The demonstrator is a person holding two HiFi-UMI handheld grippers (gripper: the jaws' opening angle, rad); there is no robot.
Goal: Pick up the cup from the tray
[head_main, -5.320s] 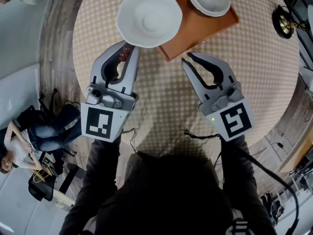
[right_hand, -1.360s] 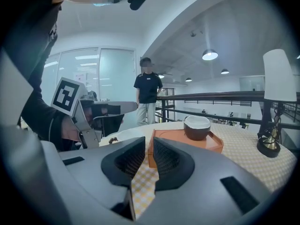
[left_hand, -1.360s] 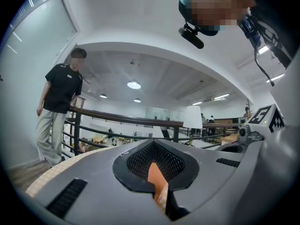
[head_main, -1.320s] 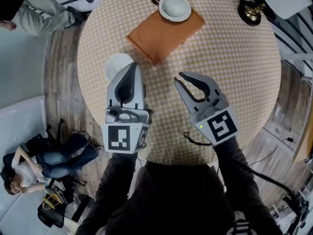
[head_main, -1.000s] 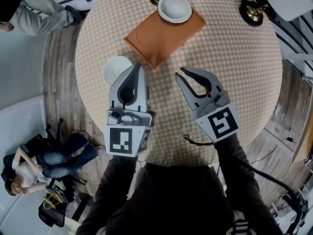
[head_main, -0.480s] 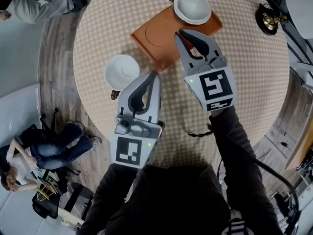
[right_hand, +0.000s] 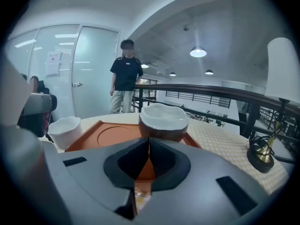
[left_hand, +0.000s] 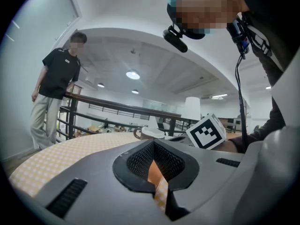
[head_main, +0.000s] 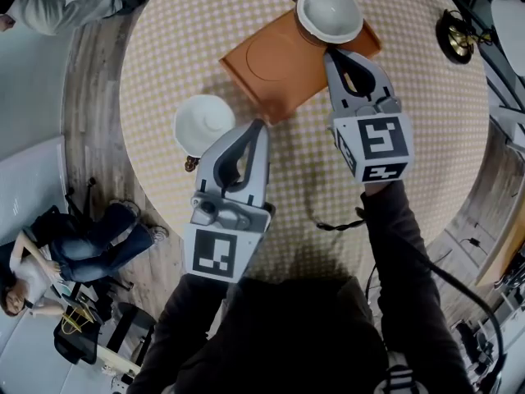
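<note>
A cup [head_main: 330, 13], brown outside and white inside with a looped handle, stands on the far corner of the orange tray [head_main: 262, 60]. My right gripper [head_main: 330, 53] is over the tray's right edge, just short of the cup, its jaws closing fully together with nothing between them. In the right gripper view the cup [right_hand: 164, 121] stands straight ahead of the meeting tips [right_hand: 149, 138], apart from them. My left gripper [head_main: 260, 126] is shut and empty over the table, near the tray's near corner. Its own view shows the cup [left_hand: 152, 132] far off.
A white scalloped bowl [head_main: 204, 124] sits on the checked round table [head_main: 426, 138], left of the tray. A small lamp [head_main: 455, 33] stands at the table's far right. A person [right_hand: 124, 78] stands beyond the table. The table's edge lies close behind my grippers.
My right gripper has moved forward and right to the tray's edge by the cup, and its jaws have closed. The left gripper has stayed shut and barely moved.
</note>
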